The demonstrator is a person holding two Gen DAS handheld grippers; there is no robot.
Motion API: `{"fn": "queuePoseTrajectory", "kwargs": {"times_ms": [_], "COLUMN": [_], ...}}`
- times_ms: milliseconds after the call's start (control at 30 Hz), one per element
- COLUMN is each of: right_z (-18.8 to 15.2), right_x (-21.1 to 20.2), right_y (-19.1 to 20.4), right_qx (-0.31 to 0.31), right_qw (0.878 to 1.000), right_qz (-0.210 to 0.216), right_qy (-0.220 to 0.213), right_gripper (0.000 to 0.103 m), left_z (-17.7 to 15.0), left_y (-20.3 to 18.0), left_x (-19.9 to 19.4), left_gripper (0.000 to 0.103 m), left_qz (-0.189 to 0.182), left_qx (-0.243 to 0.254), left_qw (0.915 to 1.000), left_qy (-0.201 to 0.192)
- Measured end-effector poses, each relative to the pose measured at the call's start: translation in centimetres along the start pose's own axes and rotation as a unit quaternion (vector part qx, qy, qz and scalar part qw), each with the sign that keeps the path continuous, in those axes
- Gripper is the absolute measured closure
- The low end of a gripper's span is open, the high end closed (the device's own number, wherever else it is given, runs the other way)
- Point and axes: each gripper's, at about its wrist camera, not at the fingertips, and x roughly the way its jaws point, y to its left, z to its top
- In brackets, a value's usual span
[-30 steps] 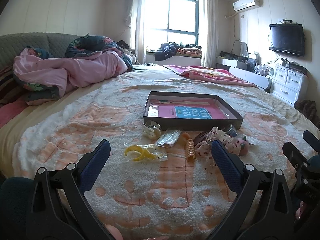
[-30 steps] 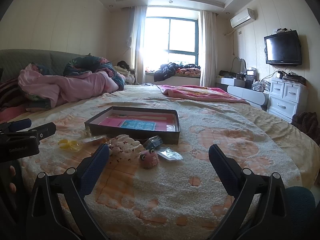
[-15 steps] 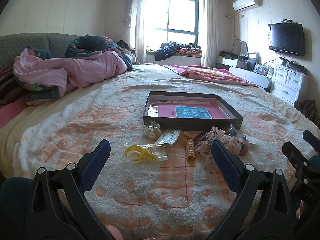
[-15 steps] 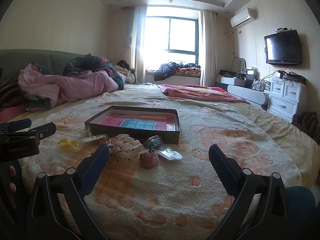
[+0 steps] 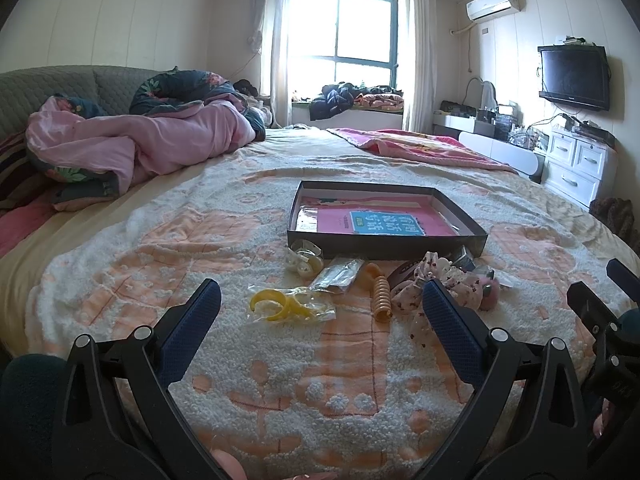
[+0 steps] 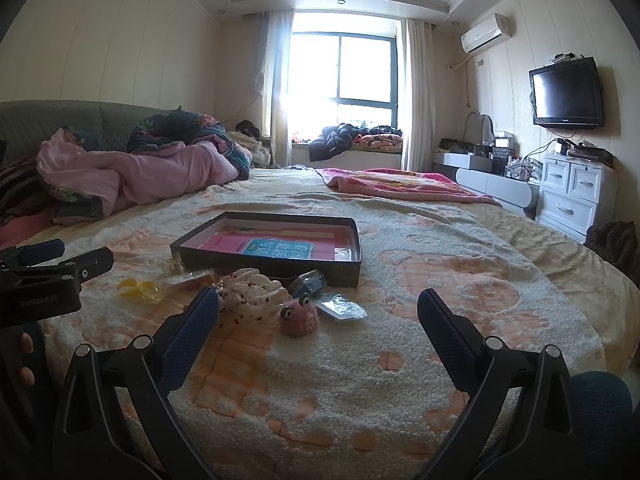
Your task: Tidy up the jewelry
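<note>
A shallow dark box (image 5: 384,242) (image 6: 264,265) with a pink lining lies on the bed. Before it lie small items: a bagged yellow hair clip (image 5: 280,307) (image 6: 141,289), a clear packet (image 5: 336,275), an orange spiral tie (image 5: 381,295), a floral scrunchie (image 5: 444,280) (image 6: 256,294), a pink fuzzy clip with eyes (image 6: 299,315) and a flat clear packet (image 6: 341,307). My left gripper (image 5: 320,312) hovers open just short of the yellow clip. Open as well, my right gripper (image 6: 318,320) frames the fuzzy clip. Neither holds anything.
The bedspread (image 5: 320,380) is white and orange, with a bumpy pile. A pink duvet (image 5: 140,144) is heaped at the back left. White drawers (image 6: 576,192) and a wall television (image 6: 566,94) stand right. A hand (image 6: 26,358) grips the left tool.
</note>
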Motion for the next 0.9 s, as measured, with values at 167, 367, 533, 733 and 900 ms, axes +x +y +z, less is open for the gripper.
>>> {"fn": "queuePoseTrajectory", "kwargs": {"times_ms": [167,367,533,733,900], "right_z": [0.0,0.0,0.2,0.4,0.5], "right_x": [0.2,0.5,0.9,1.9,2.7], "right_y": [0.1,0.5,0.8,1.5,2.6], "right_qx": [-0.002,-0.010,-0.019,-0.026,-0.038], "right_qw": [1.000,1.000,0.999,0.998,0.996], "right_qz": [0.002,0.013,0.028,0.050,0.069], "right_qy": [0.002,0.007,0.016,0.035,0.045], "right_gripper": [0.006,0.006,0.006,0.006,0.006], "left_z": [-0.1,0.0,0.1,0.4,0.7], "left_y": [0.2,0.5,1.1,2.6,3.5], "left_x": [0.2,0.2,0.6,1.1,1.6], "left_gripper": [0.010,0.010,0.010,0.010,0.010], "left_qz": [0.005,0.010,0.020,0.040,0.059], "left_qx": [-0.002,-0.006,-0.015,-0.031,-0.038], "left_qw": [1.0000,0.9999,0.9996,0.9985,0.9971], "left_qy": [0.005,0.006,0.014,0.022,0.029]}}
